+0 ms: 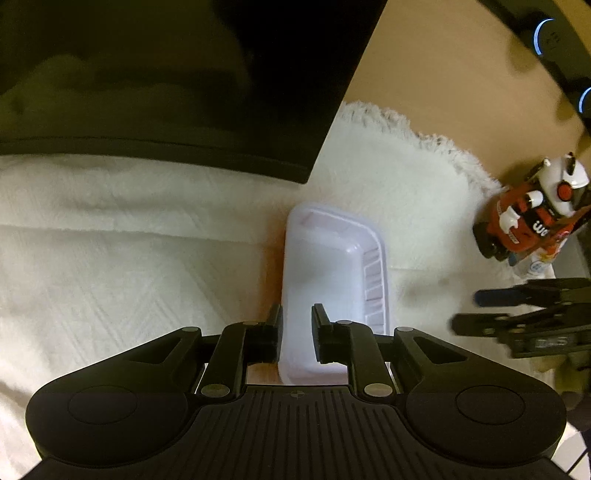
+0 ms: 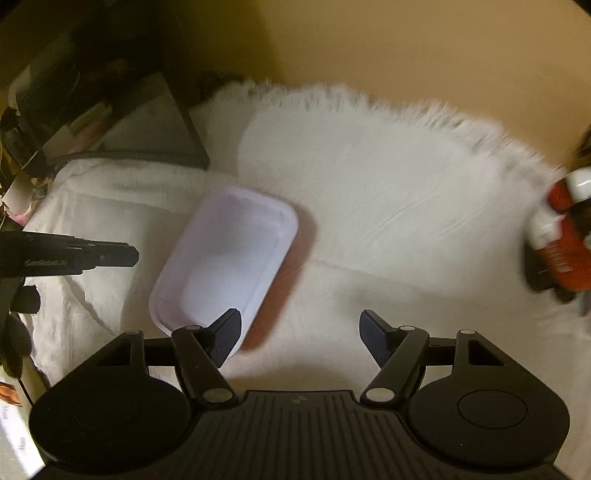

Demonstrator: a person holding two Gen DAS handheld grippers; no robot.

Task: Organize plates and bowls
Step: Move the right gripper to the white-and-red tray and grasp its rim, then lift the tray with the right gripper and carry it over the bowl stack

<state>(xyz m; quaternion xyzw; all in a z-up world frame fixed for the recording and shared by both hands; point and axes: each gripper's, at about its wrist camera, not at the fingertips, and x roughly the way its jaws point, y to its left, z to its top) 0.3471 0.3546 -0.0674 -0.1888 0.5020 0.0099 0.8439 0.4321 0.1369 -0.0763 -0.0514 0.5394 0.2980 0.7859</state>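
A white rectangular plastic tray (image 1: 325, 258) (image 2: 229, 258) lies on white fluffy cloth, with an orange tint along its underside edge. My left gripper (image 1: 297, 321) hovers over the tray's near left wall, its jaws only a narrow gap apart. The wall shows through that gap. In the right wrist view the left gripper (image 2: 125, 254) ends short of the tray's rim and touches nothing. My right gripper (image 2: 301, 332) stands open beside the tray, with its left finger (image 2: 225, 336) over the near corner and nothing between the fingers. It also shows at the right edge of the left wrist view (image 1: 467, 312).
A dark flat screen (image 1: 166, 92) (image 2: 122, 122) stands on the cloth behind the tray. A red and white toy figure (image 1: 532, 218) (image 2: 561, 240) sits at the cloth's right edge. A black device with blue ring lights (image 1: 546, 33) is at the far right. Tan floor lies beyond.
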